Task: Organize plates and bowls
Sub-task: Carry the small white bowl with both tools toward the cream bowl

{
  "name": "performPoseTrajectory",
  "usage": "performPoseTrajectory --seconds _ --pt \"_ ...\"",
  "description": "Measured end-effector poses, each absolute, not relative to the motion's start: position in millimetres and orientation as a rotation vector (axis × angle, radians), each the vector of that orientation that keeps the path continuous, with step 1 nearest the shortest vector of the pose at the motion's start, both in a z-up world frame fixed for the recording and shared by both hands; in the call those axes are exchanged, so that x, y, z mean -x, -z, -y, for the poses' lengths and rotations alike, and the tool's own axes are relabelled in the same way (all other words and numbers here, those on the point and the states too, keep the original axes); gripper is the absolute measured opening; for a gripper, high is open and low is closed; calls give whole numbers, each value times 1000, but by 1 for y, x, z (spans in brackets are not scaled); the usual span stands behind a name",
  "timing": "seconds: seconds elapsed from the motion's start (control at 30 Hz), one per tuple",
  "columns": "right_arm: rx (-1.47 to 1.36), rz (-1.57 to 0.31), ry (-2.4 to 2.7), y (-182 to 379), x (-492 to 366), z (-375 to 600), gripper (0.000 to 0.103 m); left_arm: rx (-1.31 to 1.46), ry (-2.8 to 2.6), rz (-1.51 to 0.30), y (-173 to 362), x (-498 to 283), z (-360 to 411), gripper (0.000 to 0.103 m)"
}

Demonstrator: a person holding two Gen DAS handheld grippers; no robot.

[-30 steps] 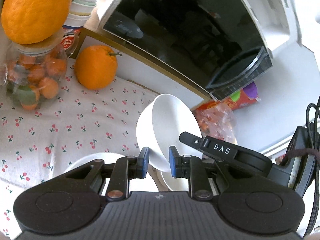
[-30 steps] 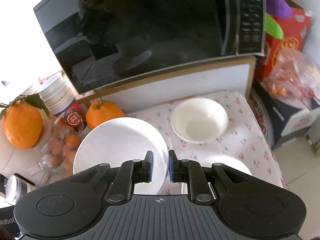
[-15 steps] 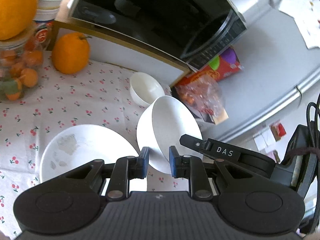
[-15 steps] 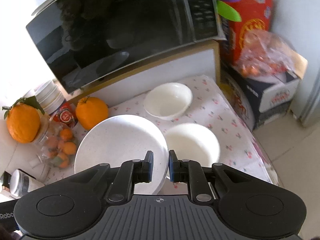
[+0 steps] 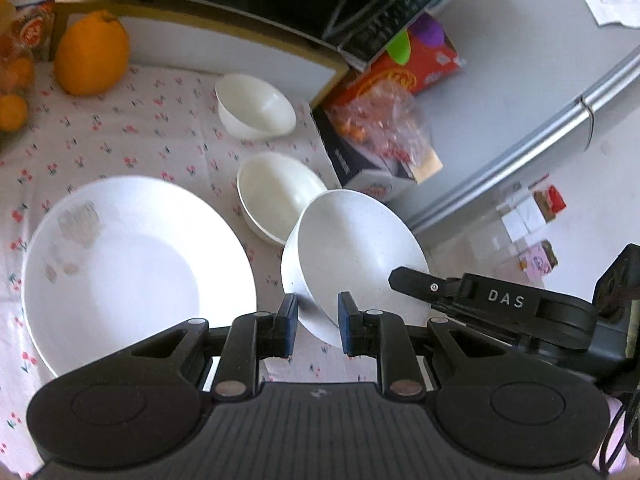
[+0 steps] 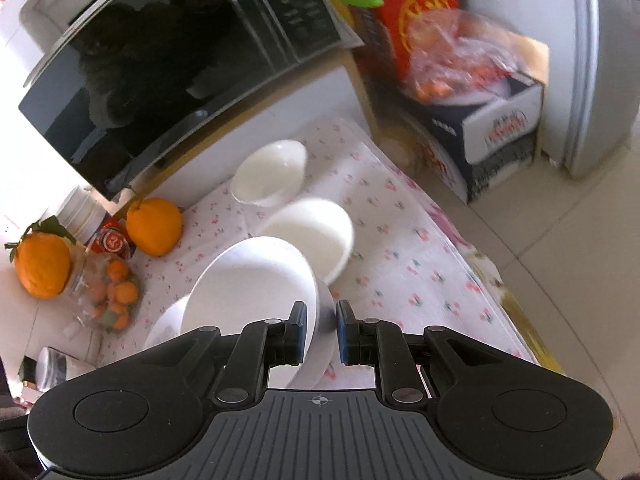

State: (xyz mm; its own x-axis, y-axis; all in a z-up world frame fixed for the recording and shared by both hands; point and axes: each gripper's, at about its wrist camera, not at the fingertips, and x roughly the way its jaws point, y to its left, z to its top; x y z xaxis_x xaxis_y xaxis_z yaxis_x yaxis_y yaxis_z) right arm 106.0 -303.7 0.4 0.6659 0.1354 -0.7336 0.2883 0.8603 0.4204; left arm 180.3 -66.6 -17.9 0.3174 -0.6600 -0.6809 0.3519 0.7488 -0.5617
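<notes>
My left gripper (image 5: 318,325) is shut on the near rim of a white bowl (image 5: 360,256), which hangs tilted above the cherry-print tablecloth (image 5: 120,140). Two more white bowls stand beyond it, one close (image 5: 276,196) and one by the microwave stand (image 5: 256,106). A large white plate (image 5: 136,264) shows to the left. In the right wrist view my right gripper (image 6: 322,330) is shut on the rim of a tilted white plate (image 6: 248,288). Another white plate (image 6: 164,330) peeks out under it. The two bowls (image 6: 312,236) (image 6: 270,176) stand just past it.
A black microwave (image 6: 180,60) on a white stand fills the back. Oranges (image 6: 154,226) and a jar of small oranges (image 6: 108,296) stand at the left. A red box and a bag of fruit (image 6: 460,68) sit on a carton at the right, past the table edge (image 6: 500,292).
Both grippers have swept sideways over the table, rolling as they went, each still carrying its dish. The table bowls and the carton have come into fuller view.
</notes>
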Motion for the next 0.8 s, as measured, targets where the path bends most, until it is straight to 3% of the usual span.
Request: performPoseTrajectory --seconds 0.8 --pt "-509 -1046 158 60 -115 340 18 147 711 -1159 65 -170 124 21"
